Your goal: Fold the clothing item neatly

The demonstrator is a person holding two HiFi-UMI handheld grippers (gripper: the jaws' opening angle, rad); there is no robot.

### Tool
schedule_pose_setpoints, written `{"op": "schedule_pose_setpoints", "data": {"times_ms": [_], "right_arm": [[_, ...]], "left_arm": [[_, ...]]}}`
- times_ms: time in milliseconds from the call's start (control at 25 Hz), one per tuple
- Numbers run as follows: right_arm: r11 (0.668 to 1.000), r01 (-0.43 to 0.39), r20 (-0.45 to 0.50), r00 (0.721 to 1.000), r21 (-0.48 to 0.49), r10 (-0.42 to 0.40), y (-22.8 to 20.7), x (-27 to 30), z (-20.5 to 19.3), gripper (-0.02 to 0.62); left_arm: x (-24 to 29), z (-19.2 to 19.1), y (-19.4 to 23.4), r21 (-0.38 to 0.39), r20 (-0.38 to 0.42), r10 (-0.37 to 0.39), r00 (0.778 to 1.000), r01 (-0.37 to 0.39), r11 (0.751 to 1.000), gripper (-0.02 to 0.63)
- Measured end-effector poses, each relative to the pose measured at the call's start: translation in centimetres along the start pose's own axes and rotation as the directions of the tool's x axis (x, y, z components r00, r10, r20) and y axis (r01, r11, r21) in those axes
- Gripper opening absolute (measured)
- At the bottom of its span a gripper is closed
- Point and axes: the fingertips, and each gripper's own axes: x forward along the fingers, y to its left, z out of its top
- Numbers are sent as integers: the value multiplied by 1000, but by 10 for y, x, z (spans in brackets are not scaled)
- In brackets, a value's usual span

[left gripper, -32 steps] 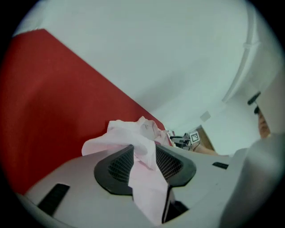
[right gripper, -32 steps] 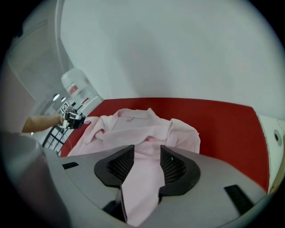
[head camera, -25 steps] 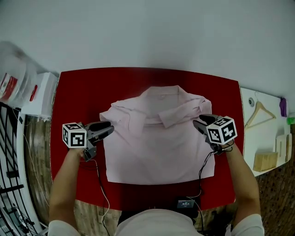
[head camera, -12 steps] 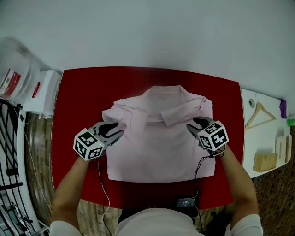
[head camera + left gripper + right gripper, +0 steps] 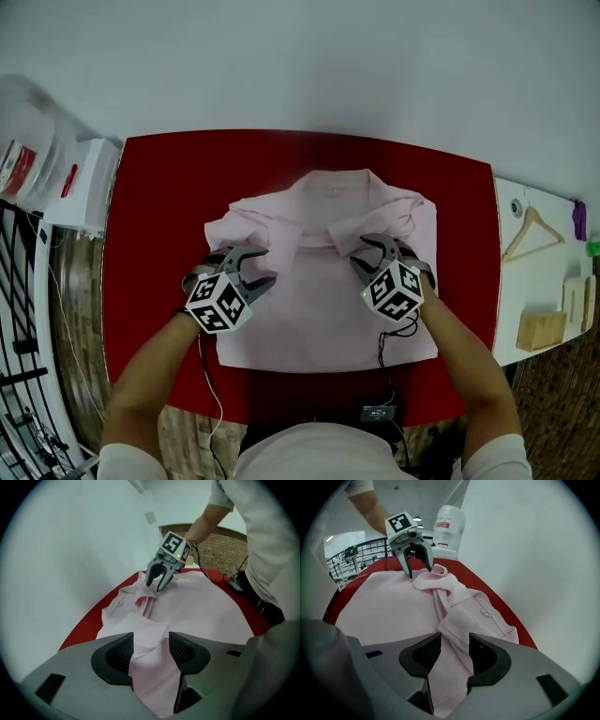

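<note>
The left claw stands open at centre-left of the head view, its jaws spread to either side of a raised fold of the pink shirt. In the left gripper view the cloth rises between the two dark pads and the jaws are not closed on it. The right claw, just right of centre, is likewise open, straddling the folded-in sleeve; the right gripper view shows a ridge of fabric running up the gap between its pads.

The shirt lies flat in the middle of the red worktop. Its collar points toward the upper edge of the frame, and both sleeves are turned inward over the chest. The two claws sit on opposite sides of the garment, level with each other, below the collar.

At the far right of the head view a wooden hanger rests on a white surface beside the worktop.
</note>
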Motion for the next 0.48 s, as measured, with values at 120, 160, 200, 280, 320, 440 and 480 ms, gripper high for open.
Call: {"op": "schedule_pose_setpoints", "data": {"times_ms": [120, 160, 200, 280, 320, 440, 480], "right_arm": [[998, 28, -32, 999, -54, -30, -1, 17, 0, 164], [998, 40, -33, 999, -56, -42, -3, 20, 2, 164], [997, 52, -29, 998, -54, -53, -6, 21, 5, 152], [996, 76, -8, 997, -48, -76, -13, 18, 13, 72], [995, 88, 5, 996, -47, -88, -17, 15, 17, 46], [994, 108, 28, 994, -33, -107, -31, 12, 25, 32], [994, 112, 28, 993, -22, -111, -35, 13, 26, 31]], "left_arm": [[14, -4, 3, 66, -56, -5, 998, 9, 998, 218], [17, -5, 5, 74, -69, 0, 998, 5, 997, 218], [19, -5, 8, 78, -76, 4, 997, 2, 997, 215], [19, 1, 13, 77, -69, 6, 998, -1, 997, 186], [17, 4, 17, 74, -57, 13, 998, -8, 997, 137], [12, 15, 36, 32, -18, 53, 998, -52, 998, 37], [11, 18, 45, 7, -6, 66, 998, -66, 998, 37]]}}
